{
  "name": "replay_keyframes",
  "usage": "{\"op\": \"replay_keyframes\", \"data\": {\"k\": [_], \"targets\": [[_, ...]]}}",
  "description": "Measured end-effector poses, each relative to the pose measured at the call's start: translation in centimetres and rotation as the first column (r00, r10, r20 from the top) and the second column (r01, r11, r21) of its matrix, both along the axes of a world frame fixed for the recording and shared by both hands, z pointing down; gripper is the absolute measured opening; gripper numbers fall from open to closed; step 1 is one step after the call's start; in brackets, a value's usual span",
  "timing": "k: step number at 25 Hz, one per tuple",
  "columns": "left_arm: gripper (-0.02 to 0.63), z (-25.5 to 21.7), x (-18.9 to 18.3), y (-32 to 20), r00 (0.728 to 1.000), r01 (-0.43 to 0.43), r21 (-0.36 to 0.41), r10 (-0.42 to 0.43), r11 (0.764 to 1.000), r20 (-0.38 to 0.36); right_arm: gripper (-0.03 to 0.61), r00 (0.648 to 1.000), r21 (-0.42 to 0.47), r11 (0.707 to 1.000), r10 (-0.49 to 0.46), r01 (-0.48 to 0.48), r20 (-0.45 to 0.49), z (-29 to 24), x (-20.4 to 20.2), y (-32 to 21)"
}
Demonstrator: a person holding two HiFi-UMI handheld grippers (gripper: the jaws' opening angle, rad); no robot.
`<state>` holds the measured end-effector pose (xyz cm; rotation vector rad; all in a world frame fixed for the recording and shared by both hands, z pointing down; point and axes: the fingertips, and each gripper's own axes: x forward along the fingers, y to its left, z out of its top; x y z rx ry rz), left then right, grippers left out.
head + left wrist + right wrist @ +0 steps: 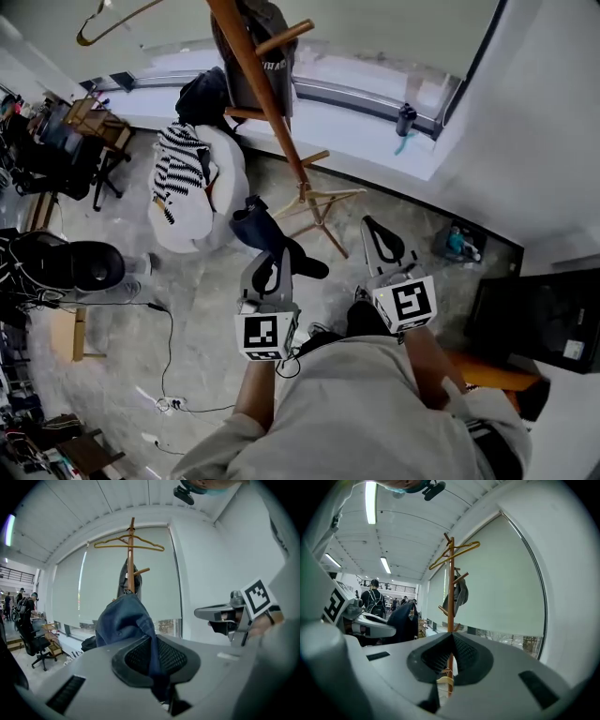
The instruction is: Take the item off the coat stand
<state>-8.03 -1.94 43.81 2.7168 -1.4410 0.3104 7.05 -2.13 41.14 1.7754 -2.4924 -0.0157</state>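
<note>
The wooden coat stand rises from its legs on the floor ahead of me. A grey garment still hangs on one of its pegs, and a hanger sits across its top. My left gripper is shut on a dark blue cap, held away from the stand. In the left gripper view the cap bulges up from between the closed pads. My right gripper is beside it, shut and holding nothing. Past its jaws in the right gripper view stands the pole.
A white beanbag with a striped cloth lies left of the stand, with a black bag behind it. A bottle stands on the window sill. An office chair and floor cables are at the left. A person stands far off.
</note>
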Motion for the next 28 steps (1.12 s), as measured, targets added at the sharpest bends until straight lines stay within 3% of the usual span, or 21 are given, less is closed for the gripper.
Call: {"op": "replay_keyframes", "data": {"k": [5,14,28], "targets": [[0.034,-0.7,-1.7,1.2,1.000,-0.024,0.028,0.024,0.999,-0.018,0.005,0.999,0.015,0.999,0.033,-0.032,-0.032,-1.0,-2.2,2.4],[0.034,-1.0,-1.5,2.5,0.996,-0.075,0.047,0.077,0.996,-0.037,0.005,0.995,0.026,0.995,0.097,-0.096,-0.026,-1.8,-2.1,4.5],[0.034,-0.6,-2.6,4.8,0.993,-0.106,0.050,0.108,0.993,-0.041,0.005,0.992,0.019,0.995,0.103,-0.102,-0.075,-0.7,-3.5,6.6]]}}
